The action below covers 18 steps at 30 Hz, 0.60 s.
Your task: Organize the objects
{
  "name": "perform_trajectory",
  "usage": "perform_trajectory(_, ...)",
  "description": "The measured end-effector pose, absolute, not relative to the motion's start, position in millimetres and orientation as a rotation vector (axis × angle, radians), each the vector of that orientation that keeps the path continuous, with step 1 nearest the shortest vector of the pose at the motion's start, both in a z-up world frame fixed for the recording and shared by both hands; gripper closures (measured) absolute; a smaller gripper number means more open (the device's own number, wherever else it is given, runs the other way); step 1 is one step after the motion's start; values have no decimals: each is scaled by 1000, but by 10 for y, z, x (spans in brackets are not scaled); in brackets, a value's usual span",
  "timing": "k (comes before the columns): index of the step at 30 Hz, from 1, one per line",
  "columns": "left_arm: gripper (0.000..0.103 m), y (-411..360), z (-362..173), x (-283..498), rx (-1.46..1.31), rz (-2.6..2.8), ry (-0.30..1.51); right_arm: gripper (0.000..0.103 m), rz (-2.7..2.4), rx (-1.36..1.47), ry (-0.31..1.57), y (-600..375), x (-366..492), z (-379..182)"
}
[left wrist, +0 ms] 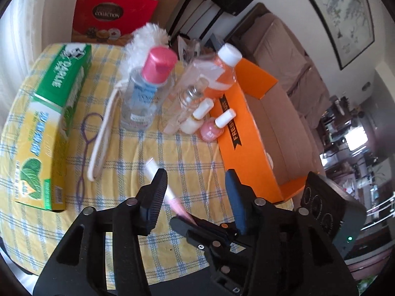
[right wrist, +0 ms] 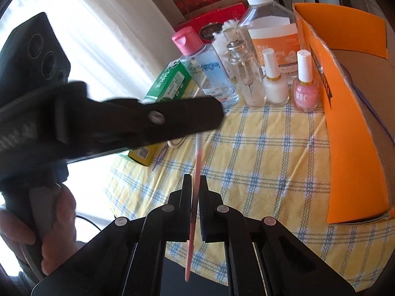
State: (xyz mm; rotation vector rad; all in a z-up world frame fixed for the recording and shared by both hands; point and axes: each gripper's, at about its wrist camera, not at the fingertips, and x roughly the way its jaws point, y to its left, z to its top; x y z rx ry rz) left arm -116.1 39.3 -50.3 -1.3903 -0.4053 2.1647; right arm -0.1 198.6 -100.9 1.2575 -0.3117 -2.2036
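A thin pink stick with a white end, like a nail file (right wrist: 198, 153), stands between the fingers of my right gripper (right wrist: 196, 180), which is shut on it. In the left wrist view the same stick (left wrist: 172, 198) slants up from the right gripper (left wrist: 184, 222) into the gap of my left gripper (left wrist: 195, 175). The left jaws stand open, with the stick close beside the left finger (left wrist: 158, 187). An orange cardboard box (left wrist: 246, 128) lies open on the right of the yellow checked cloth (left wrist: 172, 153). The left gripper (right wrist: 212, 116) crosses the right wrist view, blurred.
Beside the box stand a pink-capped clear bottle (left wrist: 148, 86), an orange bottle (left wrist: 224, 74), a glass spray bottle (left wrist: 190, 98) and two nail polishes (left wrist: 197, 118). A green toothpaste carton (left wrist: 49, 123), a purple hair loop (left wrist: 84, 148) and a white fluffy brush (left wrist: 145, 42) lie left.
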Motion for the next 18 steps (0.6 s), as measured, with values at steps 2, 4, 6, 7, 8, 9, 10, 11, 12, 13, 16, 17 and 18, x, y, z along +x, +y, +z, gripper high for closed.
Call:
perform_trajectory(2, 54, 289, -408, -1162, -1362, 2192, -423, 99, -2206, 1250, -314, 2007, 11, -978)
perform_trajectory(4, 54, 200, -359, -1199, -1350, 2222, -433, 99, -2214, 1242, -308, 2007, 11, -961)
perform_trajectory(6, 54, 88, -348, -1245, -1351, 2261, -441, 99, -2220, 1245, -299, 2003, 2, -958)
perform_trajectory(7, 54, 38, -355, -1255, -1359, 2274, -443, 99, -2225, 1248, -298, 2007, -5, -961)
perform_trajectory(8, 54, -7, -359, -1250, -1370, 2282, -440, 99, -2231, 1250, -296, 2007, -29, -964)
perform_trajectory(9, 54, -46, -368, -1241, -1382, 2287, -436, 99, -2238, 1253, -291, 2009, -43, -965)
perform_trajectory(10, 54, -56, -394, -1238, -1391, 2289, -431, 99, -2241, 1255, -287, 2052, 11, -963)
perform_trajectory(11, 54, -64, -417, -1222, -1400, 2289, -421, 98, -2241, 1258, -282, 2074, 20, -954)
perform_trajectory(12, 54, -62, -458, -1206, -1411, 2289, -407, 97, -2243, 1262, -270, 2053, 19, -955)
perform_trajectory(13, 54, -58, -495, -1194, -1423, 2287, -396, 96, -2249, 1266, -249, 2036, 15, -947)
perform_trajectory(16, 54, -38, -605, -1130, -1452, 2266, -378, 94, -2267, 1263, -172, 2030, 83, -924)
perform_trajectory(17, 54, -20, -646, -1112, -1463, 2259, -374, 93, -2264, 1270, -136, 2000, 104, -928)
perform_trajectory(18, 54, 1, -695, -1096, -1475, 2249, -369, 87, -2264, 1277, -97, 1960, 121, -944)
